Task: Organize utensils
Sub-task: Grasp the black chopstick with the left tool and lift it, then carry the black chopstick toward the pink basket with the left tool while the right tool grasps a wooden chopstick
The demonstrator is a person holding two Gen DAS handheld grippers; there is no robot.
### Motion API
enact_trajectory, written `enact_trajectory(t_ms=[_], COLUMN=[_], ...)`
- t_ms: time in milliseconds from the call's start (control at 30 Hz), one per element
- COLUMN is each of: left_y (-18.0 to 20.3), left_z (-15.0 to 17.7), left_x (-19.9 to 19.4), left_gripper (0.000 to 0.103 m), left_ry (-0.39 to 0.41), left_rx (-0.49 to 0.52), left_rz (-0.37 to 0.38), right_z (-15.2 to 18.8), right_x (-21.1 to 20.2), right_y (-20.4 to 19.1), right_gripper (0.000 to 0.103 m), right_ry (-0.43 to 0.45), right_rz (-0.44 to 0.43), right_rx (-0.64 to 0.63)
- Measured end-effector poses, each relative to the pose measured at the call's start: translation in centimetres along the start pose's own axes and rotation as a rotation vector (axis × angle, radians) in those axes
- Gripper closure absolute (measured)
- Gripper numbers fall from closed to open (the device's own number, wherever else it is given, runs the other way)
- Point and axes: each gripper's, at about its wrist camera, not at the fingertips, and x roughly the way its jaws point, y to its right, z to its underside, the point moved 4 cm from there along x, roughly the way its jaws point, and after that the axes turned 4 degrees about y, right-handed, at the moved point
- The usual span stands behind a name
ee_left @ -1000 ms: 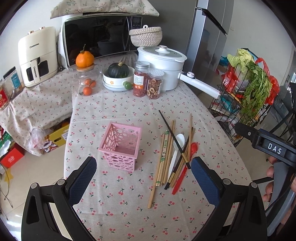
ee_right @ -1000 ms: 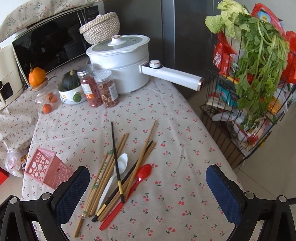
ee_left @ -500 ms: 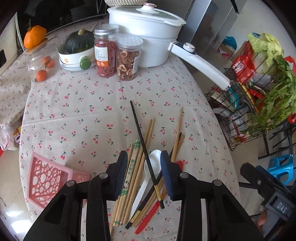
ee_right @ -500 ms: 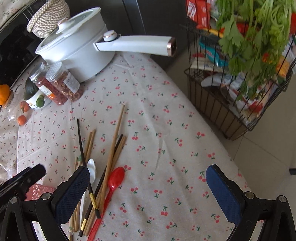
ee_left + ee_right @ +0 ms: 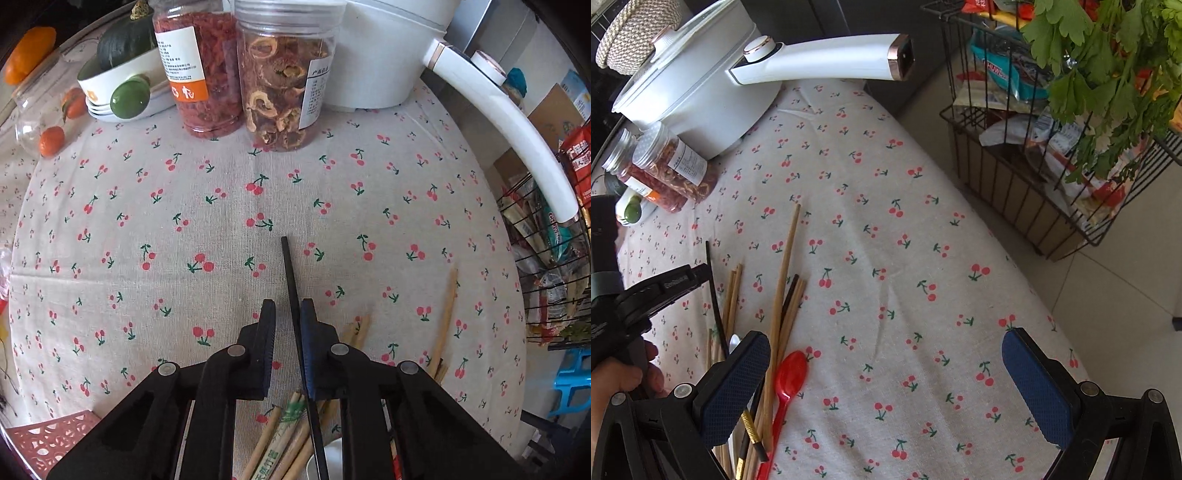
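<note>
My left gripper [image 5: 288, 317] is narrowed around the black chopstick [image 5: 290, 280], which lies atop the pile of wooden chopsticks [image 5: 783, 295], its tip pointing toward the jars [image 5: 284, 74]; one pad looks to touch it, the other stands just off. I should finish the squeeze squarely and lift straight up so the pile stays put, then carry it to the pink basket [image 5: 44, 439] left of the pile. My right gripper [image 5: 886, 387] hangs wide and empty, right of the pile.

Table under cherry-print cloth [image 5: 221, 229]. White pot [image 5: 694, 99] and two jars [image 5: 243, 70] at far edge. Wire rack [image 5: 1034, 177] with greens off right edge. Tiled floor [image 5: 1126, 288], daylight.
</note>
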Motion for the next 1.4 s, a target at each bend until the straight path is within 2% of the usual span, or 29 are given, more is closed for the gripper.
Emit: enact_trajectory(t_ms=[67, 100, 167, 300, 433, 600, 767, 933, 1000, 1200, 1400], left_y=[-0.1, 0.0, 0.1, 0.2, -0.3, -1.5, -3.6, -6.2, -7.6, -10.8, -13.5], left_z=[0.1, 0.2, 0.7, 1.9, 3.4, 6.0, 10.0, 14.1, 15.1, 15.8, 16.0], left_x=[0.3, 0.4, 0.0, -3.6, -9.0, -16.1, -22.9, -27.5, -28.4, -29.7, -29.8], left_gripper=[0.096, 0.096, 0.097, 0.098, 0.098, 0.098, 0.098, 0.098, 0.098, 0.098, 0.098], left_ry=[-0.003, -0.008, -0.021, 0.024, 0.087, 0.180, 0.310, 0.427, 0.463, 0.482, 0.457], left_rx=[0.012, 0.026, 0.028, 0.063, 0.093, 0.126, 0.184, 0.225, 0.213, 0.211, 0.181], left_rz=[-0.018, -0.016, 0.020, 0.077, 0.154, 0.238, 0.287, 0.310, 0.316, 0.334, 0.356], right_z=[-0.1, 0.0, -0.1, 0.1, 0.6, 1.1, 1.6, 1.5, 1.3, -0.2, -2.1], right_x=[0.0, 0.0, 0.0, 0.1, 0.2, -0.2, 0.0, 1.3, 2.4, 6.9, 10.6], right_y=[-0.3, -0.5, -0.8, -1.1, -1.4, -2.3, -3.6, -5.4, -6.0, -7.4, -8.5], right_gripper=[0.000, 0.000, 0.000, 0.000, 0.001, 0.011, 0.018, 0.029, 0.036, 0.058, 0.067], right_ry=[0.000, 0.000, -0.003, -0.004, -0.023, -0.028, -0.043, -0.041, -0.041, -0.043, -0.039], right_rz=[-0.005, -0.012, -0.032, -0.052, -0.091, -0.124, -0.200, -0.237, -0.222, -0.143, -0.074], right_rx=[-0.002, -0.001, -0.001, -0.002, 0.004, 0.000, 0.019, -0.004, -0.015, -0.054, -0.098])
